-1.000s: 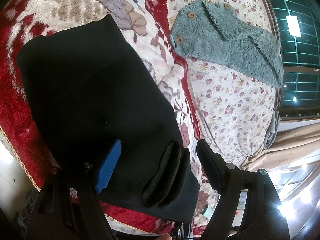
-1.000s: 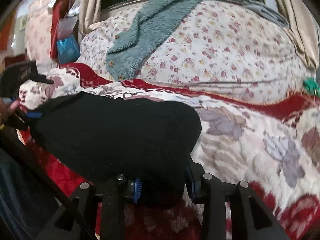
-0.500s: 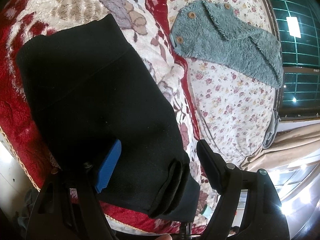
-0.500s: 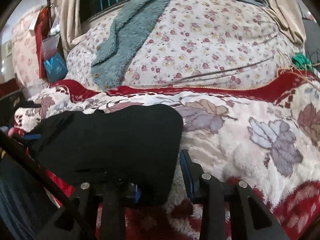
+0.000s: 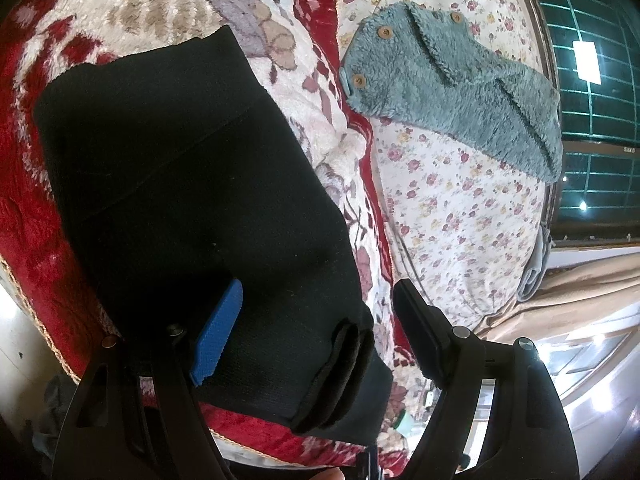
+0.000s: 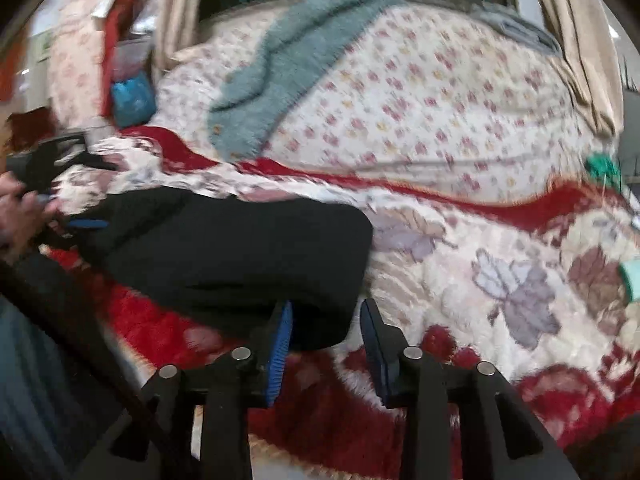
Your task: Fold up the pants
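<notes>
The black pants lie folded into a thick rectangle on the red and cream flowered blanket. My left gripper is open right over their near end, where the rolled hems stick out between the fingers. In the right wrist view the pants lie left of centre. My right gripper is open with the pants' near corner just between its blue pads. The other gripper and a hand show at the far left.
A teal fleece garment with wooden buttons lies on the flowered quilt beyond the pants. A window with a green grille and beige curtains bound the far side. The blanket's edge runs close by my left gripper.
My right gripper has let go of the pants' end, opened and drawn back a little. The rolled hems have slid down and to the right between my left fingers.
</notes>
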